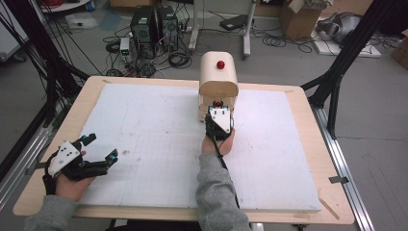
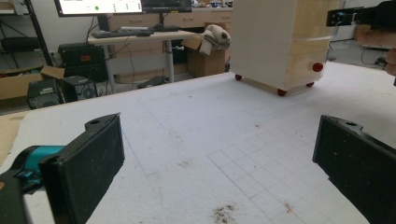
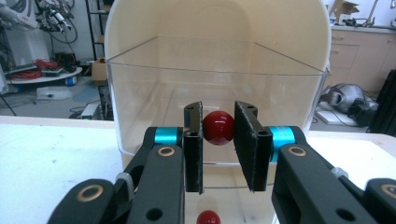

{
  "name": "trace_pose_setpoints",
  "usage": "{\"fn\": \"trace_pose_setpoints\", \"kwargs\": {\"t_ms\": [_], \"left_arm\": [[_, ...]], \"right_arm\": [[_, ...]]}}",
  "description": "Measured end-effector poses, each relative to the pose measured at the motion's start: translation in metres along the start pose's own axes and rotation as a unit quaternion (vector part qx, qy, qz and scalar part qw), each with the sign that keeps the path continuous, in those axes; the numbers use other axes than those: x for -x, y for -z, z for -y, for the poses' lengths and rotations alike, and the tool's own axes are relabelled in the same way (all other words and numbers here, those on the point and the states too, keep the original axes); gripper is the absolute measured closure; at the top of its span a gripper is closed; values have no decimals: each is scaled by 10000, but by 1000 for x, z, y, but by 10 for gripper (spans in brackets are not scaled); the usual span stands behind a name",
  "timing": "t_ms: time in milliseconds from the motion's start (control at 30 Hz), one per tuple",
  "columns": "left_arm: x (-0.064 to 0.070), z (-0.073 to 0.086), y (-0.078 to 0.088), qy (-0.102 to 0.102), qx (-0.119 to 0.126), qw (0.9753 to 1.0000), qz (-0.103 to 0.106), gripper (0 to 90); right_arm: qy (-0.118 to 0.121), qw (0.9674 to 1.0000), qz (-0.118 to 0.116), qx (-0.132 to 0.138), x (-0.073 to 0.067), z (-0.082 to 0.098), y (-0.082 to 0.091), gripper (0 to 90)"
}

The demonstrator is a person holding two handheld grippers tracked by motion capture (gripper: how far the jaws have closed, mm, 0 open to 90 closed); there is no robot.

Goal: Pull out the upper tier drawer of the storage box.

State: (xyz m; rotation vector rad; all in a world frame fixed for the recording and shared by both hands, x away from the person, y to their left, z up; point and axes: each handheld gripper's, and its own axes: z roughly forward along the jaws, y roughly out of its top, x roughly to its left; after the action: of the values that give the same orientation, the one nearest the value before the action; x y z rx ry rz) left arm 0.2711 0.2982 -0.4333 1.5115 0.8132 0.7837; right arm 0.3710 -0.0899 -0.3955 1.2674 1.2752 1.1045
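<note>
A small cream drawer cabinet [image 1: 219,79] stands at the far middle of the white foam board [image 1: 154,144]. In the right gripper view its clear plastic drawer [image 3: 140,102] stands pulled out toward me. My right gripper [image 3: 218,135] is shut on that drawer's red knob [image 3: 218,127], one jaw on each side of it. A second red knob [image 3: 208,217] shows below. In the high view my right gripper [image 1: 219,113] sits against the cabinet front. My left gripper [image 1: 101,147] rests open at the near left of the board, nothing between its jaws. From the left gripper [image 2: 217,163] the cabinet [image 2: 275,42] is far off.
The wooden table edge [image 1: 57,144] frames the foam board. Black frame legs [image 1: 337,82] stand to the right and cables and computers [image 1: 149,29] lie on the floor behind. The cabinet rides on small red feet [image 2: 281,92]. A dirt smudge [image 2: 224,213] marks the board by the left gripper.
</note>
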Motion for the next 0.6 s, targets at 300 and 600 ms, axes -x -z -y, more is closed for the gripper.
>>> {"fn": "trace_pose_setpoints", "kwargs": {"t_ms": [300, 600], "left_arm": [[1, 0, -1, -6, 7, 10000, 15, 25], [1, 0, -1, -11, -23, 10000, 16, 25]], "right_arm": [[-16, 10000, -47, 65, 2, 4, 21, 738], [-33, 9999, -109, 42, 3, 4, 34, 738]]}}
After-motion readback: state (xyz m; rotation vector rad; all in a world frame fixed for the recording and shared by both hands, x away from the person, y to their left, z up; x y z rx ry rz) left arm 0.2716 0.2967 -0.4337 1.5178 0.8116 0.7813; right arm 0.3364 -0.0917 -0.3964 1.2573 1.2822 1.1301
